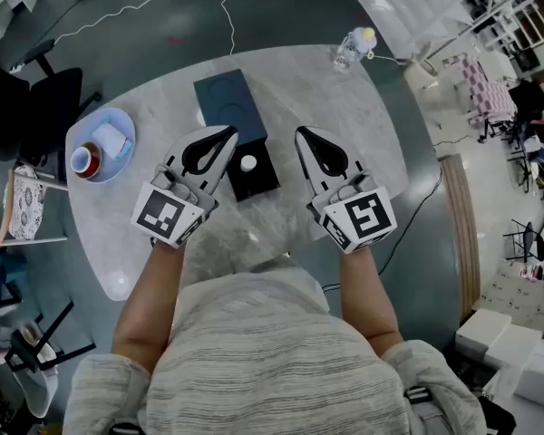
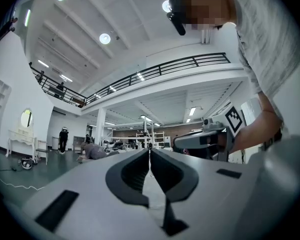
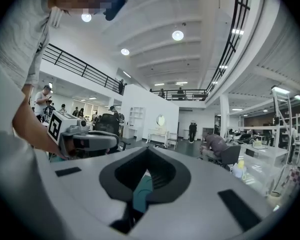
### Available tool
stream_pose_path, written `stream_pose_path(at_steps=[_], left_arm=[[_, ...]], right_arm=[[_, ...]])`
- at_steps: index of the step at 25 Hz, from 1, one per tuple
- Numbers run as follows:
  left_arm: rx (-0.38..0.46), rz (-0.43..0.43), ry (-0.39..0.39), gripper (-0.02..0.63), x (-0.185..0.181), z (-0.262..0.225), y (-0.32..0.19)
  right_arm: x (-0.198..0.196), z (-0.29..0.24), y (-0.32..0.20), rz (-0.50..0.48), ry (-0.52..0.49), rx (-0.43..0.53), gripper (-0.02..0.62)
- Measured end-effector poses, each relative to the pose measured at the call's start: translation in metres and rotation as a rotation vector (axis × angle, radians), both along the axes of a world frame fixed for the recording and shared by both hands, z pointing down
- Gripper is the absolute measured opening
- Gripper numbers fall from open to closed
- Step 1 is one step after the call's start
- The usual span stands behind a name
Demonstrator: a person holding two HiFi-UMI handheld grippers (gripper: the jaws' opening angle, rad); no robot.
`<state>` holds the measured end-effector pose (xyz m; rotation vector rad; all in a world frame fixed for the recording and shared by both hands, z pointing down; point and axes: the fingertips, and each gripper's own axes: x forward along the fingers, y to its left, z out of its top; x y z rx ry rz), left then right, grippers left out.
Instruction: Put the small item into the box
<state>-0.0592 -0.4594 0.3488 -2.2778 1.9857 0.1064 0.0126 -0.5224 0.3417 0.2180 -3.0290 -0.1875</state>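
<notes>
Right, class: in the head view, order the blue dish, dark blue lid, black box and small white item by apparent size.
1. Blue dish and dark blue lid: too alike to separate.
2. Black box.
3. Small white item, lying inside that box.

Blue bowl (image 1: 86,127) at marble table (image 1: 326,98) left edge, plastic bottle (image 1: 354,45) far edge

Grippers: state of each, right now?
Left gripper: closed, holding nothing.
Right gripper: closed, holding nothing.
</notes>
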Motion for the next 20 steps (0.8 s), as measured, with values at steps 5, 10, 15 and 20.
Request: stream_pose_path(at_steps=[5, 10, 15, 20], left_arm=[[0.011, -0.004, 0.001, 0.023, 0.000, -0.005, 0.002], [0.014, -0.007, 0.009, 0.023, -0.001, -0.007, 0.003], [0.020, -0.012, 0.013, 0.023, -0.001, -0.010, 0.002], [0.031, -0.012, 0.006, 0.023, -0.002, -0.014, 0.004]], right_arm=[[0.003, -0.008, -0.002, 0.006, -0.015, 0.006, 0.017], [0.003, -0.012, -0.003, 0.007, -0.020, 0.004, 0.018], [0.002, -0.019, -0.003, 0.001, -0.031, 0.006, 0.018], [0.000, -0.026, -0.001, -0.008, -0.037, 0.009, 0.017]])
